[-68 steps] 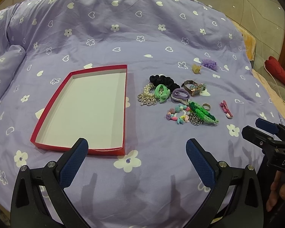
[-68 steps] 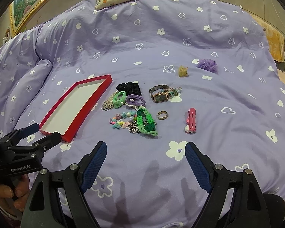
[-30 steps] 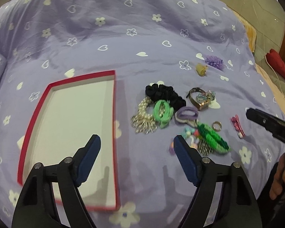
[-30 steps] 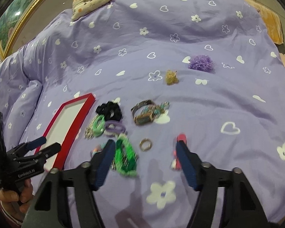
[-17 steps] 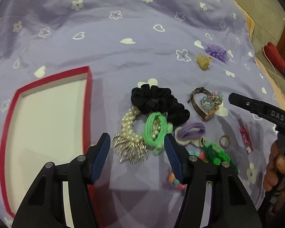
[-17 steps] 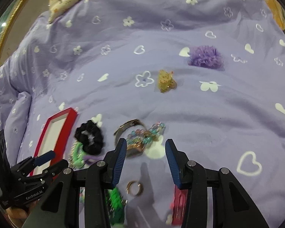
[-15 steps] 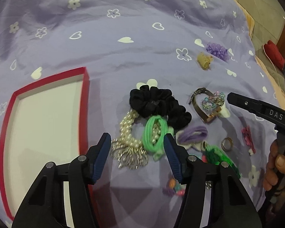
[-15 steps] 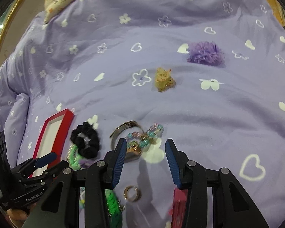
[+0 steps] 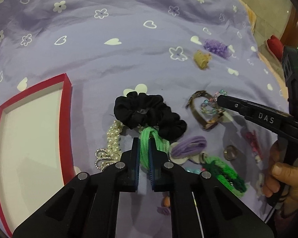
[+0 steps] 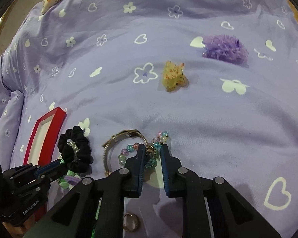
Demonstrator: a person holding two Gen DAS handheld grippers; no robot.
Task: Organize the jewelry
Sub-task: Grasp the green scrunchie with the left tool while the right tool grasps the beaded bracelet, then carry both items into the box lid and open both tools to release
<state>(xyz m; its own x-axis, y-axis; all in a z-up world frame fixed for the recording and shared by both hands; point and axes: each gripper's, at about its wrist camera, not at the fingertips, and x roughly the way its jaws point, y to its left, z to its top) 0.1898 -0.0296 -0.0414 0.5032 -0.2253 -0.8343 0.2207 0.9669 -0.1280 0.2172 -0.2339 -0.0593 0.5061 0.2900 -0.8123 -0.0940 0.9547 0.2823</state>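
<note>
My left gripper (image 9: 144, 139) is shut on a green hair tie (image 9: 144, 152) that lies on the lilac bedspread below a black scrunchie (image 9: 145, 113). A pearl bracelet (image 9: 113, 136) lies just left of it. In the right wrist view my right gripper (image 10: 153, 145) is closing around a pastel bead bracelet (image 10: 127, 150) tangled with a gold-banded watch (image 10: 113, 140). The beads sit between the jaws, and a sliver of cloth shows beside the right pad. A red, white-lined box (image 9: 67, 99) lies at the left with nothing in it.
A purple hair tie (image 9: 188, 144), a green braided band (image 9: 222, 170), a ring (image 9: 230, 152) and a pink clip (image 9: 252, 140) lie near the front right. Farther back are a yellow claw clip (image 10: 173, 75) and a purple fluffy tie (image 10: 224, 48). A hand (image 9: 282, 176) holds the right gripper.
Both grippers came forward and down over the jewelry pile while their jaws narrowed. The left shut on the green hair tie; the right drew in around the bead bracelet and watch.
</note>
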